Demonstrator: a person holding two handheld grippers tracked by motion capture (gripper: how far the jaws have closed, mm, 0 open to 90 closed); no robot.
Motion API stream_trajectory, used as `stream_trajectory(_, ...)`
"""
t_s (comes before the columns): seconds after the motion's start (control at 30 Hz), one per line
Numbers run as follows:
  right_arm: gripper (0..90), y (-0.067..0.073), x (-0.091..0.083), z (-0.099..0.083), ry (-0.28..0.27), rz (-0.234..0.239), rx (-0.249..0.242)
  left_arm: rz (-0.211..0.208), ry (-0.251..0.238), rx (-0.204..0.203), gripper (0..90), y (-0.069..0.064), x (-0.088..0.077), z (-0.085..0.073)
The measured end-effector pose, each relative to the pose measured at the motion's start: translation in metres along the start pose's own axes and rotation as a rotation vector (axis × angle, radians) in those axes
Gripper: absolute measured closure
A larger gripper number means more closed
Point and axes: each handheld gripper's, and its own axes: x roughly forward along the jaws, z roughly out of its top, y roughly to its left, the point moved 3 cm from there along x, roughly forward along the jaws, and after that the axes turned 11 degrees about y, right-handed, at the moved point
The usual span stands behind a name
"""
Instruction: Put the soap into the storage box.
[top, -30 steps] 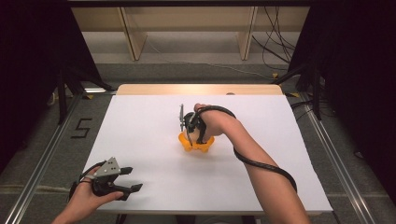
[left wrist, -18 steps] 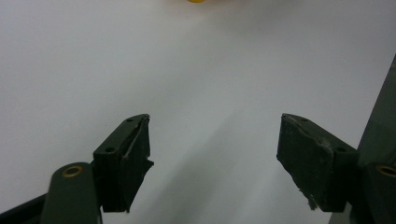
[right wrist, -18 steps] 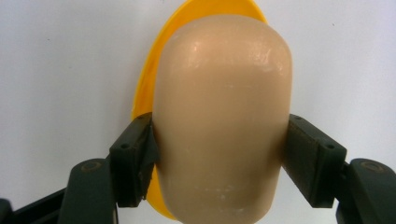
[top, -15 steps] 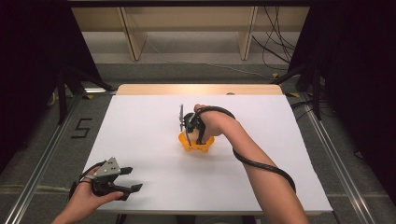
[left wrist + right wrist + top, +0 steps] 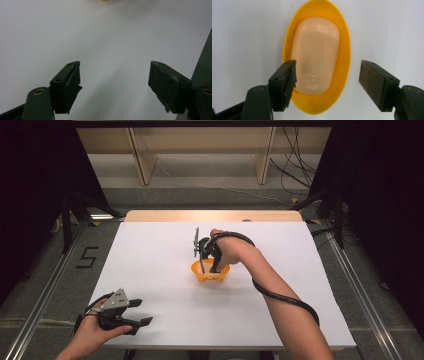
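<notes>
Right gripper is being held point-down over the yellow oval dish near the middle of the white table, jaws spread wide and gripping nothing. In the right gripper view, the dish is being framed between the two pads, one overlapping its rim, and a pale peach soap bar is being carried inside it, lying lengthwise. Left gripper is being kept low at the near left corner of the table, well apart from the dish, jaws likewise parted and empty; bare white surface is being seen between them in the left gripper view.
</notes>
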Motion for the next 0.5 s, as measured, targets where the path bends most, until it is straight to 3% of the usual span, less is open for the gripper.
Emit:
stream_trajectory(0.1,30.6,0.004,-0.001,-0.002,-0.005,0.015,0.016,0.0,-0.001,0.001,25.4,0.0,0.0,0.0)
stream_trajectory(0.33,31.5,0.014,-0.011,-0.017,-0.039,-0.025,0.078,0.001,0.007,0.012,25.4,0.0,0.0,0.0)
stream_trajectory(0.37,31.6,0.013,-0.012,-0.019,-0.053,-0.033,0.062,-0.002,-0.009,-0.006,25.4,-0.001,0.001,0.001)
stream_trajectory(0.4,31.6,0.017,-0.014,-0.022,-0.057,-0.03,0.097,-0.001,-0.007,-0.004,25.4,-0.001,0.001,0.0)
stream_trajectory(0.47,31.9,0.019,-0.015,-0.029,-0.081,-0.04,0.108,0.007,0.009,0.011,25.4,0.001,0.0,0.0)
stream_trajectory(0.5,32.0,0.022,-0.016,-0.032,-0.09,-0.035,0.132,0.002,-0.004,-0.004,25.4,0.0,0.001,0.0)
